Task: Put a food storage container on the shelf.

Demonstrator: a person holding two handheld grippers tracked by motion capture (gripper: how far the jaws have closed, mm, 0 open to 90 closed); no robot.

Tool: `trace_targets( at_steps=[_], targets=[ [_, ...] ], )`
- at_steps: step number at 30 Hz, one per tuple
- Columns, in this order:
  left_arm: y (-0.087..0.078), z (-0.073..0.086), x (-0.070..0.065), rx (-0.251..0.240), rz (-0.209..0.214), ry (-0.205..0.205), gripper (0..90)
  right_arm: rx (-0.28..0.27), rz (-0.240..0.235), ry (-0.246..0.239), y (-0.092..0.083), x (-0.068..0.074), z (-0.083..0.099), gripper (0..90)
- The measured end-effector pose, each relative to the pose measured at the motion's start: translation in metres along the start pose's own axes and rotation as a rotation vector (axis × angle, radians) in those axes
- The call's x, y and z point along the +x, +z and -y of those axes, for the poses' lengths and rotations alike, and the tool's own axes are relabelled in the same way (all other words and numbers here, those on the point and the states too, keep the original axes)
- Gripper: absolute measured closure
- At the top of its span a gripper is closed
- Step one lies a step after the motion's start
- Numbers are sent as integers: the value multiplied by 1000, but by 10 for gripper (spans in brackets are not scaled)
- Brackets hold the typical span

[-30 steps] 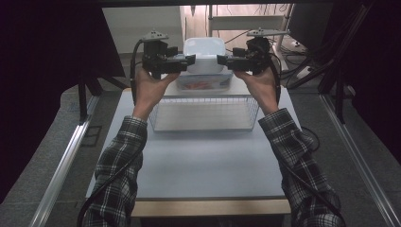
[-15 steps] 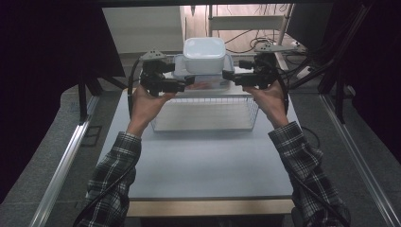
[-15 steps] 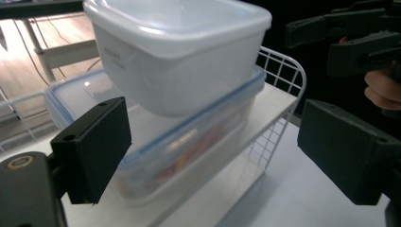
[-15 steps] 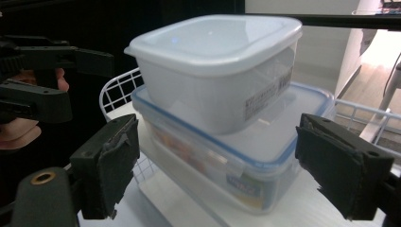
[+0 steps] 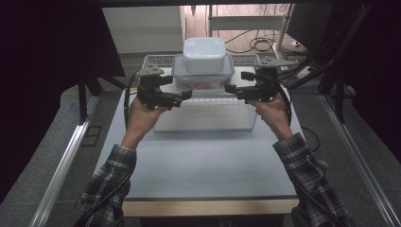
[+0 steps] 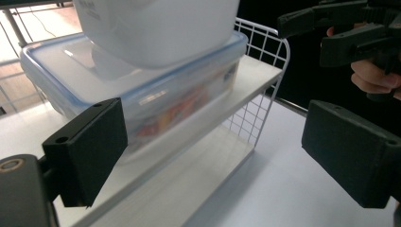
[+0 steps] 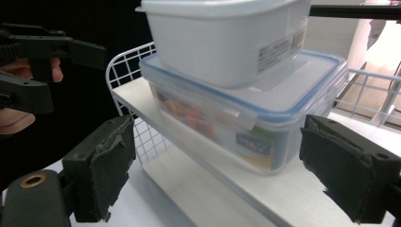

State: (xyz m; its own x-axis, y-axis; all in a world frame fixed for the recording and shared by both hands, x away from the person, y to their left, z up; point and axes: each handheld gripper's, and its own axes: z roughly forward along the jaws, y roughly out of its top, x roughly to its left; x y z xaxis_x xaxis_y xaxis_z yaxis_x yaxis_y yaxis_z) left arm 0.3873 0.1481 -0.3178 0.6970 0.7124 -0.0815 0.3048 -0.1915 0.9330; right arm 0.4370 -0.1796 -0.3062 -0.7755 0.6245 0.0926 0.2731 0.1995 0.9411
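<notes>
A clear container (image 5: 203, 75) with a blue-rimmed lid and colourful contents sits on the white shelf (image 5: 215, 92) of a wire rack (image 5: 208, 113) at the far middle of the table (image 5: 198, 161); a smaller white tub (image 5: 204, 55) is stacked squarely on its lid. In the right gripper view the clear container (image 7: 246, 118) rests flat on the shelf board (image 7: 246, 189), a label on its near corner, with the white tub (image 7: 227, 38) upright above it. The left gripper (image 5: 185, 94) is just beside the container's left end and the right gripper (image 5: 230, 88) just beside its right end — both level with the shelf, pointing inward toward each other. Both pairs of jaws have just been opening and now stand spread wide, pinching nothing: in each gripper view the pads stand clear of the container's walls, with the container (image 6: 132, 94) framed between them but untouched. The person's plaid sleeves (image 5: 307, 170) reach in from the near edge.
</notes>
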Motion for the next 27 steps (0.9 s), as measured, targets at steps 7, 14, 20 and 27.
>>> trace_targets(
  at_steps=[7,14,20,27],
  targets=[
    [0,19,-7,16,10,16,66,12,-22,-1,-2,6,14,106],
    [-2,36,-14,31,11,39,60,20,-36,-11,-5,13,25,92],
    [-1,50,-22,46,6,62,54,28,-56,-19,-5,22,36,74],
    [-1,64,-32,63,-10,98,40,39,-63,-34,-6,30,49,58]
  ],
)
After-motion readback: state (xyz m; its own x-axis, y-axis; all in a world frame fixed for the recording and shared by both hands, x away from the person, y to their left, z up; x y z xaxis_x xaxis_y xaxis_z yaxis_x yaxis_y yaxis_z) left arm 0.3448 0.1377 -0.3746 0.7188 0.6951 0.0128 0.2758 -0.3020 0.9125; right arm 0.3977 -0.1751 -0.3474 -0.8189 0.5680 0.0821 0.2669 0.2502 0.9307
